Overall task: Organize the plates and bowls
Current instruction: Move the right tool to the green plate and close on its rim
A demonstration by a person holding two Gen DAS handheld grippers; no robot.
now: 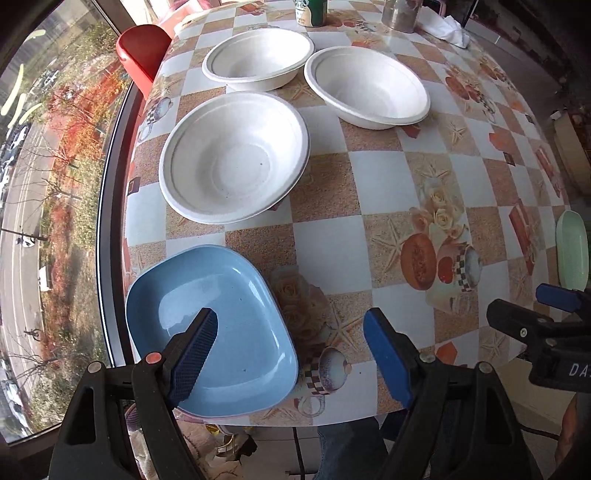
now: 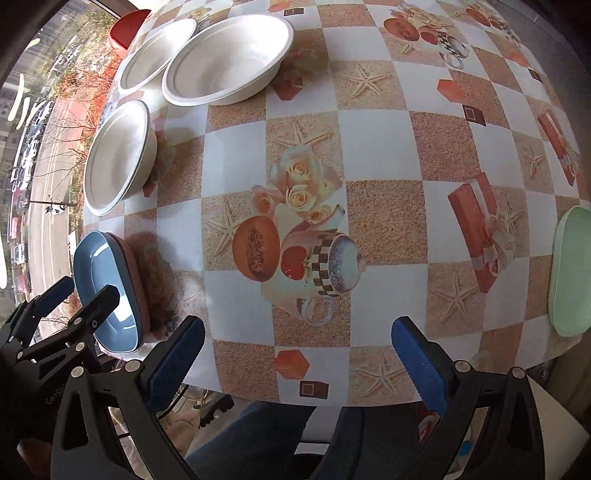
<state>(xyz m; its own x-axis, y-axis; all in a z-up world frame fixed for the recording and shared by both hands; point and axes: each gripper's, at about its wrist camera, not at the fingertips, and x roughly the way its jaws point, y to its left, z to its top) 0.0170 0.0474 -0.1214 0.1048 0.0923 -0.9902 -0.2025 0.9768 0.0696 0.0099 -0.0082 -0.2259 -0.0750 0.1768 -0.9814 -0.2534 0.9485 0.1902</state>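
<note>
Three white paper bowls stand on the checked table: a near one (image 1: pixel 234 162), a far left one (image 1: pixel 258 59) and a far right one (image 1: pixel 365 86). A blue square plate (image 1: pixel 210 328) lies at the near left corner, on a pink plate whose edge shows in the right wrist view (image 2: pixel 142 295). A mint green plate (image 2: pixel 570 271) lies at the right edge. My left gripper (image 1: pixel 291 354) is open; its left finger hangs over the blue plate, and nothing is held. My right gripper (image 2: pixel 299 362) is open and empty above the near table edge.
A green can (image 1: pixel 310 13), a metal cup (image 1: pixel 400 14) and a white cloth (image 1: pixel 447 27) stand at the far end. A red chair (image 1: pixel 142 51) is by the window on the left. The table's near edge (image 2: pixel 295 400) is just under the fingers.
</note>
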